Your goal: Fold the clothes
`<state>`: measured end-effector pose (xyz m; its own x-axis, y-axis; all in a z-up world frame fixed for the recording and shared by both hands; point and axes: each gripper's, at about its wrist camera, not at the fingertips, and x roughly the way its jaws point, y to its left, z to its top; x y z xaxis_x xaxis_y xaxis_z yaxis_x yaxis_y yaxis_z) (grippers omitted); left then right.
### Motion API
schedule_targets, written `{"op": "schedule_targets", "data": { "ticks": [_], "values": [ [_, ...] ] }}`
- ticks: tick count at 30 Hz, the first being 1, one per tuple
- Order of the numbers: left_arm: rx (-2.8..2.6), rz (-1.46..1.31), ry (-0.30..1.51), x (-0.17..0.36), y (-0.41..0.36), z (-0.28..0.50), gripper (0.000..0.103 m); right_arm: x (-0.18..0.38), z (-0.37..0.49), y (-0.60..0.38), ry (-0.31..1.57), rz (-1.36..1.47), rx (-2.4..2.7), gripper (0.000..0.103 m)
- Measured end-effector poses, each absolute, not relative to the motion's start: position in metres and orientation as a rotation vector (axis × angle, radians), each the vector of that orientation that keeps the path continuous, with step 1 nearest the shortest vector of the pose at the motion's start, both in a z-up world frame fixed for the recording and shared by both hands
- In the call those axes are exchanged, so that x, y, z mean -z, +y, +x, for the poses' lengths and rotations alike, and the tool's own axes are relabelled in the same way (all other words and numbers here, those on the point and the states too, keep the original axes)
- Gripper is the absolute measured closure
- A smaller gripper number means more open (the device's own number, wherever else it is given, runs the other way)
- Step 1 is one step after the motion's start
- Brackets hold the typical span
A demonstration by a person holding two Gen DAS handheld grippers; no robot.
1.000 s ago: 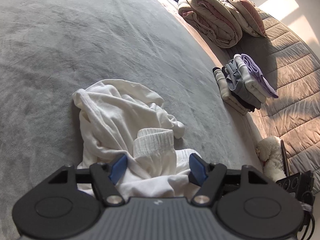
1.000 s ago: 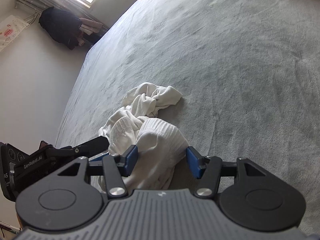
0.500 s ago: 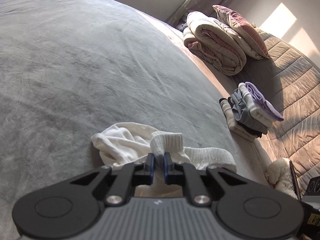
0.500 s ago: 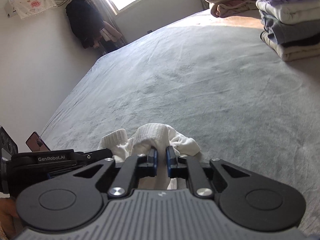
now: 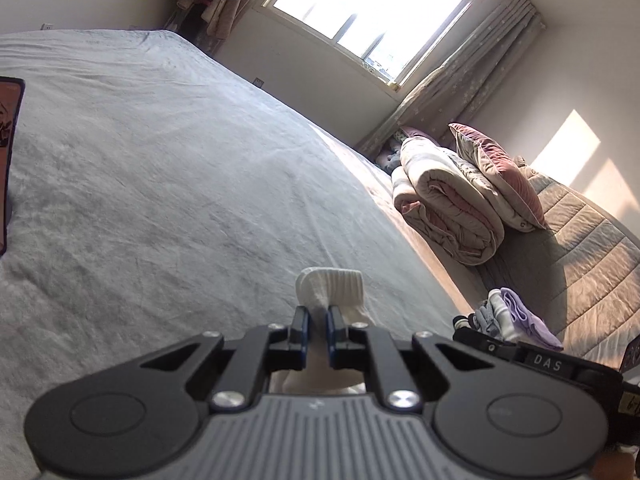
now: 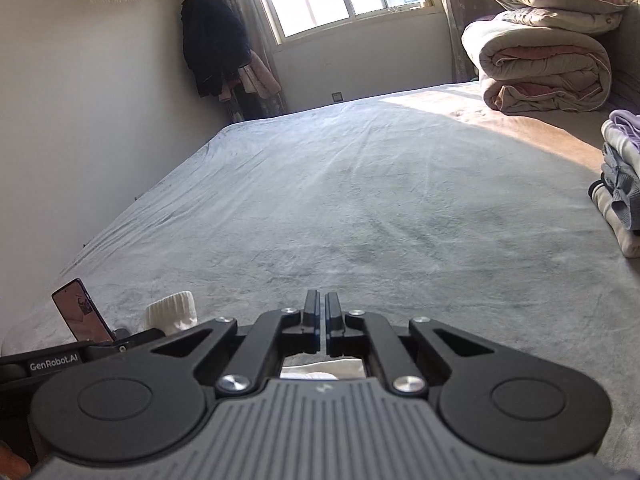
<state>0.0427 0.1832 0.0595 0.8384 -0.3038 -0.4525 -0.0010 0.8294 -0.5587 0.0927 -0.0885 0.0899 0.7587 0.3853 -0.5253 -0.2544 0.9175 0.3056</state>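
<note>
A white garment hangs from both grippers, and most of it is hidden beneath them. In the left wrist view its ribbed cuff (image 5: 332, 284) sticks up past my left gripper (image 5: 316, 312), which is shut on it. My right gripper (image 6: 322, 300) has its jaws pressed almost together. No cloth shows past the tips, only a strip of the white garment (image 6: 320, 368) under the finger bases. The ribbed cuff (image 6: 172, 312) also shows low on the left of the right wrist view, beside the left gripper's body.
The grey bed blanket (image 5: 160, 180) stretches ahead to the window wall. A stack of folded clothes (image 6: 620, 184) lies at the right, with a rolled quilt (image 5: 448, 208) and a pillow behind it. A phone (image 6: 80, 308) stands up at the left. Dark coats (image 6: 212, 48) hang in the corner.
Both grippers went from open around the crumpled white garment to shut on it. They then rose and tipped up, and the garment left the bed and dropped out of view.
</note>
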Motion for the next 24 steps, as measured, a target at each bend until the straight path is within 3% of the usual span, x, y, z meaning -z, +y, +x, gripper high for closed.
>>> {"op": "schedule_targets", "data": {
  "ticks": [5,7,24],
  "values": [
    [0.127,-0.589,0.584,-0.039,0.219,0.043,0.094,-0.072,0.089,-0.071,0.674,0.211,-0.396,0.083],
    [0.114,-0.599,0.583,-0.033,0.231,0.044,0.094,-0.063,0.088,-0.067,0.691,0.208,-0.400,0.054],
    [-0.107,-0.664,0.489,-0.004,0.286,0.052,0.097,-0.001,0.110,-0.024,0.879,0.181,-0.477,0.052]
  ]
}}
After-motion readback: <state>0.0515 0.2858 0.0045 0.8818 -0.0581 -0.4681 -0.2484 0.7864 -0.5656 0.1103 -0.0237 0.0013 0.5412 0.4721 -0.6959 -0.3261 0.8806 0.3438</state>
